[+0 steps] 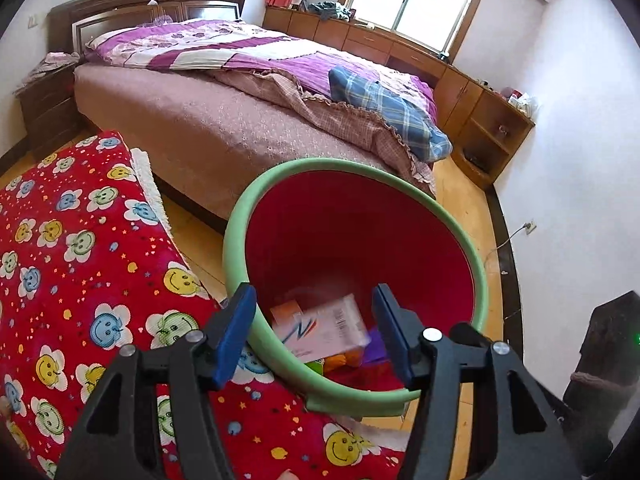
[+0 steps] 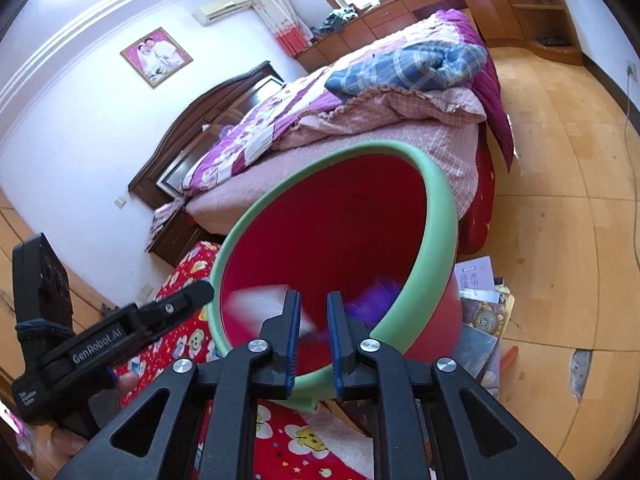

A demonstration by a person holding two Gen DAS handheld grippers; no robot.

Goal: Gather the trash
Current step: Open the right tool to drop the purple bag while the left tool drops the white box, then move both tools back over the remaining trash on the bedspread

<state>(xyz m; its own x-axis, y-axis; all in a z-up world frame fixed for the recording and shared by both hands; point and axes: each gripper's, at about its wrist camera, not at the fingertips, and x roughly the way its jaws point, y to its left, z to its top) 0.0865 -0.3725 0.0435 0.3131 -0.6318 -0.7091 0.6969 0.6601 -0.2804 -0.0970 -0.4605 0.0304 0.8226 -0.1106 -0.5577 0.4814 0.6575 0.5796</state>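
Note:
A red bin with a green rim (image 1: 479, 280) stands beside a red smiley blanket, its mouth turned toward both cameras. My left gripper (image 1: 314, 320) is open over the near rim. Below the gap a blurred white box (image 1: 328, 328) lies loose in the bin by an orange box (image 1: 286, 310) and purple scraps (image 1: 376, 344). In the right wrist view my right gripper (image 2: 314, 312) hangs at the green rim (image 2: 440, 200), jaws a narrow gap apart, nothing pinched at the tips. The rim shows low through that gap; contact is unclear. The left gripper (image 2: 192, 294) reaches in from the left.
A bed (image 1: 200, 120) with purple and plaid bedding fills the room behind the bin. The red blanket (image 1: 80, 260) covers something low at the left. Books and papers (image 2: 480, 312) lie on the wooden floor right of the bin. Wooden cabinets (image 1: 480, 112) line the far wall.

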